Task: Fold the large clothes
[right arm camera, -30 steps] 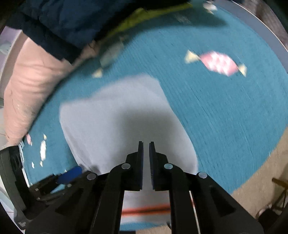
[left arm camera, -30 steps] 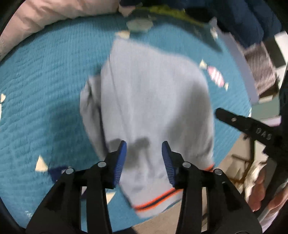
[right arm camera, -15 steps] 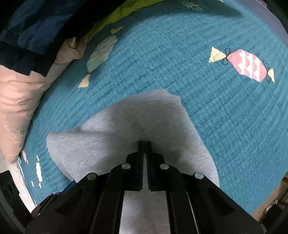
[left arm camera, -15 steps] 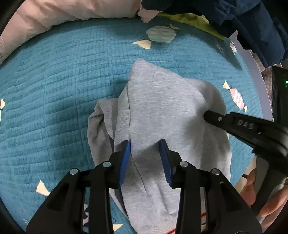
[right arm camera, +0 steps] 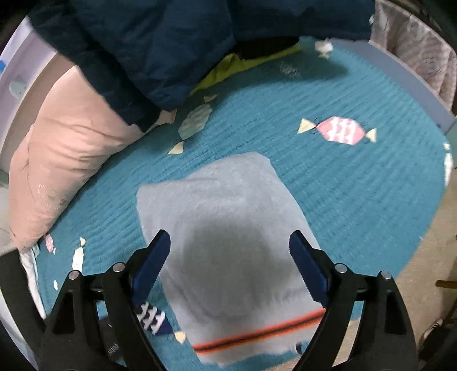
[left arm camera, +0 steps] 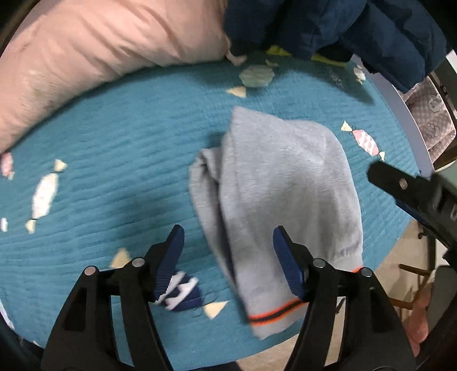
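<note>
A grey sweater (left arm camera: 285, 188) with an orange and dark hem stripe lies folded into a compact shape on a teal quilted mat (left arm camera: 114, 171). A bunched part sticks out on its left side. It also shows in the right wrist view (right arm camera: 225, 237). My left gripper (left arm camera: 228, 256) is open and empty, hovering above the sweater's near left edge. My right gripper (right arm camera: 230, 265) is open and empty above the sweater's near half. The right gripper's finger also shows at the right of the left wrist view (left arm camera: 400, 185).
A pink pillow (left arm camera: 100, 48) and a dark blue jacket (left arm camera: 342, 25) lie along the mat's far side, with a yellow-green cloth (right arm camera: 242, 62) under the jacket. The teal mat (right arm camera: 357, 199) carries candy patterns. Beige floor (right arm camera: 428, 271) lies past the mat's near right edge.
Both grippers have opened wide and let go of the sweater, then pulled back and up. The sweater now lies flat and folded on the mat.
</note>
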Demonstrator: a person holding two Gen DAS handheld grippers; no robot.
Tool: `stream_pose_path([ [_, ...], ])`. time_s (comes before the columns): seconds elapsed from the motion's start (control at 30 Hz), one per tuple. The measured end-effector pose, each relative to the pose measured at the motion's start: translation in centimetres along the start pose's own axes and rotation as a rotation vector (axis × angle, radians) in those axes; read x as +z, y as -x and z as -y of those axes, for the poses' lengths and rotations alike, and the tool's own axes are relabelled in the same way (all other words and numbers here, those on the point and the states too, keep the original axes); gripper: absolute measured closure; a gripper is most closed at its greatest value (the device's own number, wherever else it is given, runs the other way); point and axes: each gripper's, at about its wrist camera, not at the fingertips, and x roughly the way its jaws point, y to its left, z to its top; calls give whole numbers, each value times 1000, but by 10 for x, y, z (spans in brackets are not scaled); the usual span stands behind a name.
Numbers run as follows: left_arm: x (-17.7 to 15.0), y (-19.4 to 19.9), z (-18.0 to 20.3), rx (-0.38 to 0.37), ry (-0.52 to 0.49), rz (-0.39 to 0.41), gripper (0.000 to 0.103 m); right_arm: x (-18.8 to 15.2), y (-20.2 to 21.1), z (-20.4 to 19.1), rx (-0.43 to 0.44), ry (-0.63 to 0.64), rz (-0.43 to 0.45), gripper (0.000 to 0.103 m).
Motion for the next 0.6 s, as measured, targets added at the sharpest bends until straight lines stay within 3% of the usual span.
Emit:
stream_pose_path([
  [0.07,-8,16,-6,9,-7,18,28,-13,19,-6,-15,14,30,21],
  [0.27,-42,72,-32,38,-48,79,28,-69,83,-26,-100,31,138,19],
  [0.6,-112,160,-82,34,-58,152,28,-158,166,-80,-142,81,246,19],
])
